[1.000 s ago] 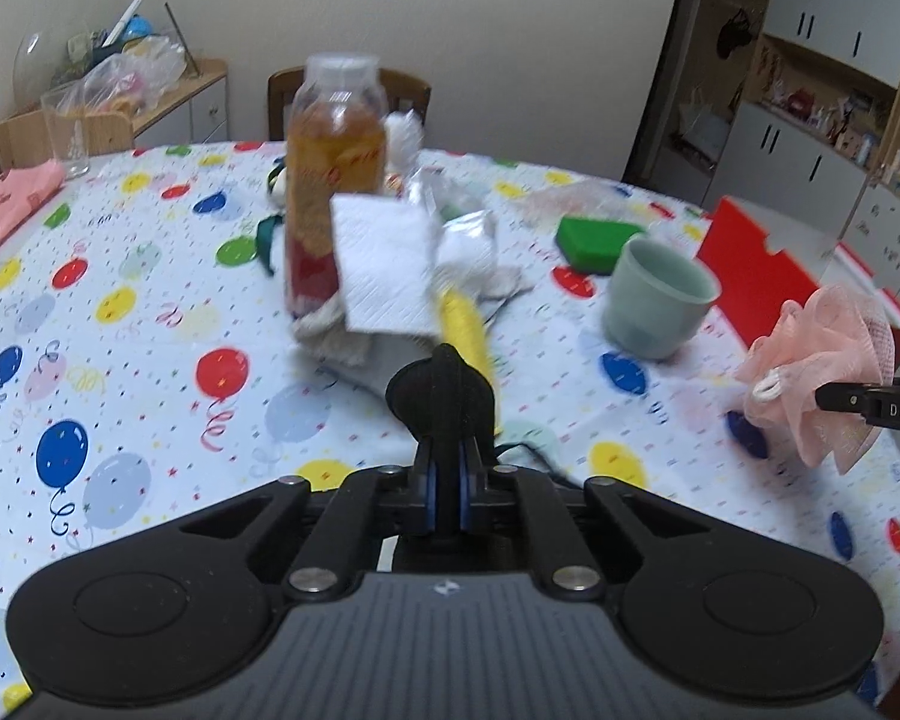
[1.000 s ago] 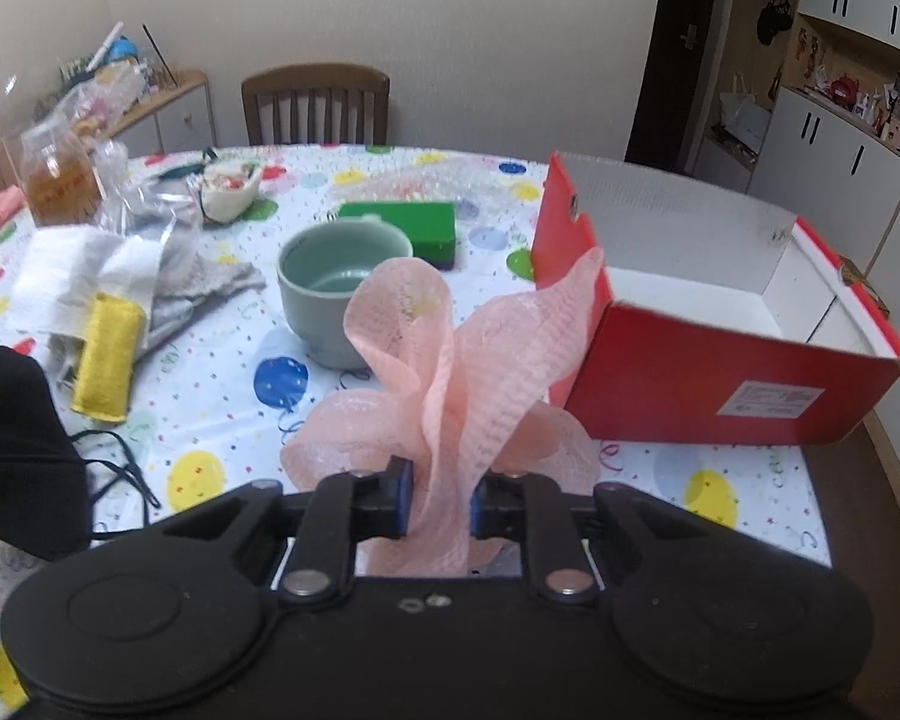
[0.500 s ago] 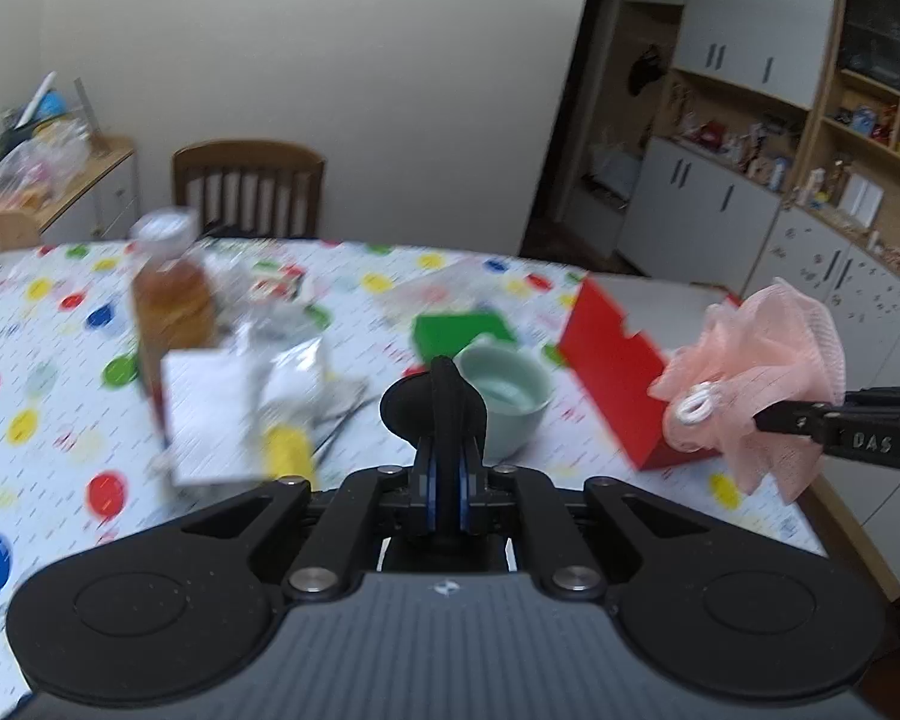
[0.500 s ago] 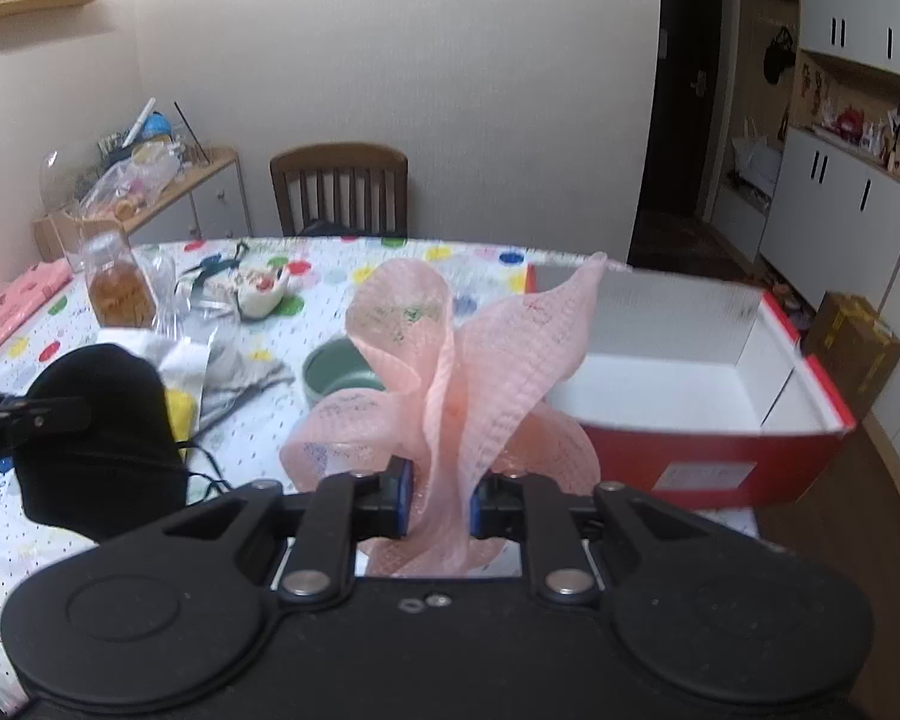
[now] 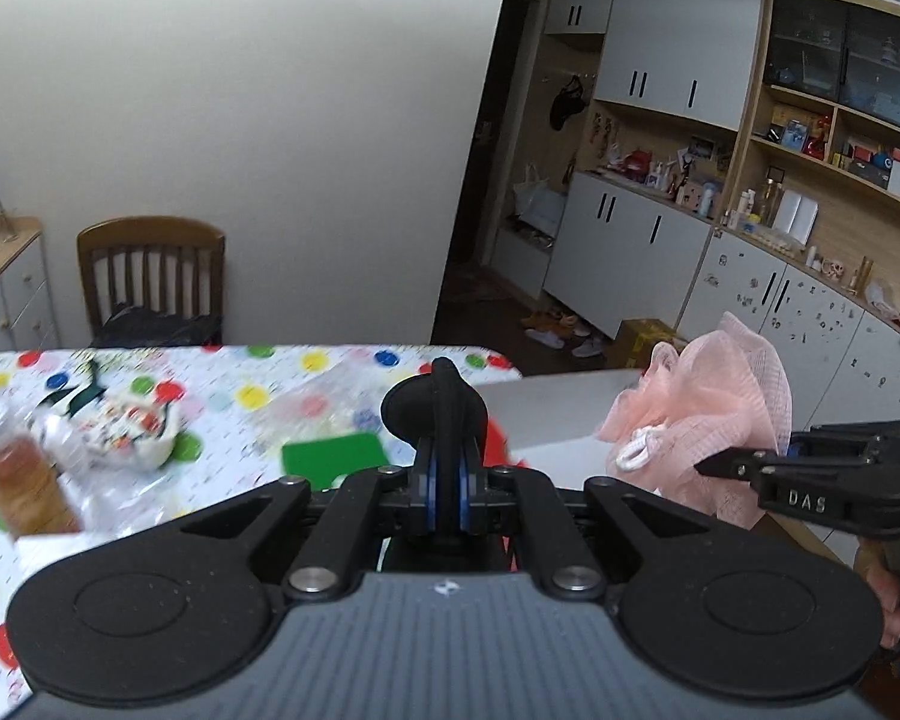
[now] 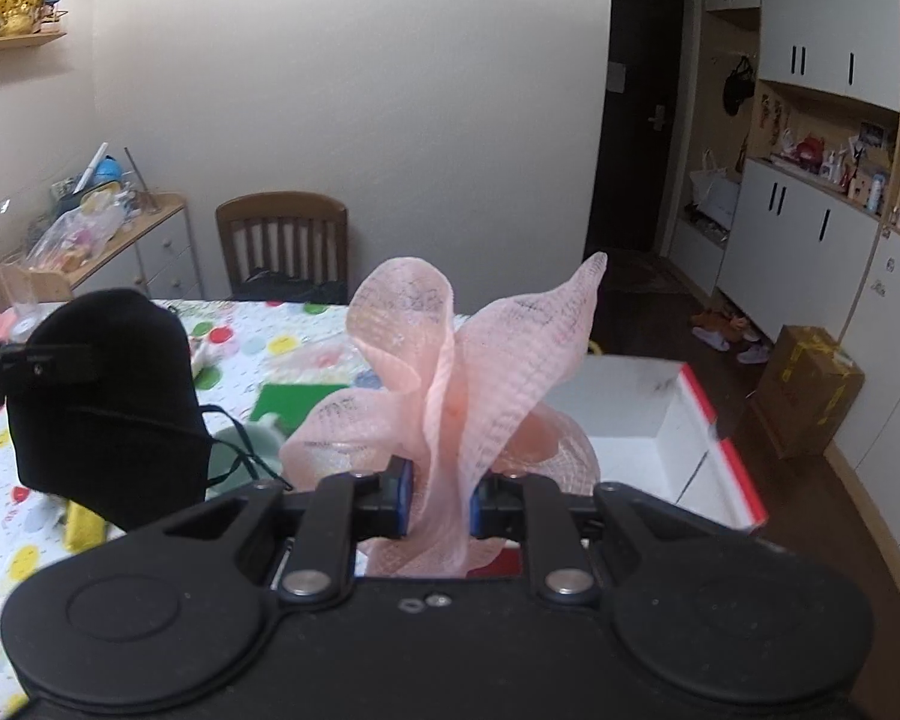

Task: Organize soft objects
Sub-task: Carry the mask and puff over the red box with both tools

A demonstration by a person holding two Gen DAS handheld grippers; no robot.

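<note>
Right wrist view: my right tool (image 6: 440, 504) is clamped on the pink mesh bath pouf (image 6: 450, 372), its folds fanning up between the blue pads. The pouf is off the surface, carried in the air. Just beyond it sits the red box (image 6: 726, 456) with its white inside, at the right edge of the surface (image 6: 306, 342); what I can see of its interior looks empty, though the pouf hides part of it.

Left wrist view: my left tool (image 5: 444, 480) is pressed together on the black face mask (image 5: 435, 408), seen edge-on here. From the right wrist view the mask hangs free with an ear loop dangling, also clear of the surface.

Progress, as I judge it: both soft items are picked up, neither is deposited. The box is the likely destination, and nothing visible has gone in yet, so the task is early to midway.

Left on the surface, toward its left side: a yellow soft piece (image 6: 84, 525) partly hidden below the mask, possibly still to be sorted. The green block (image 5: 335, 457), pale green cup (image 6: 252, 450), and amber bottle (image 5: 21, 480) stand among the clutter; blur keeps me from telling whether the block is soft.

Remaining: bring both tools over the box, release, then return for leftovers.
</note>
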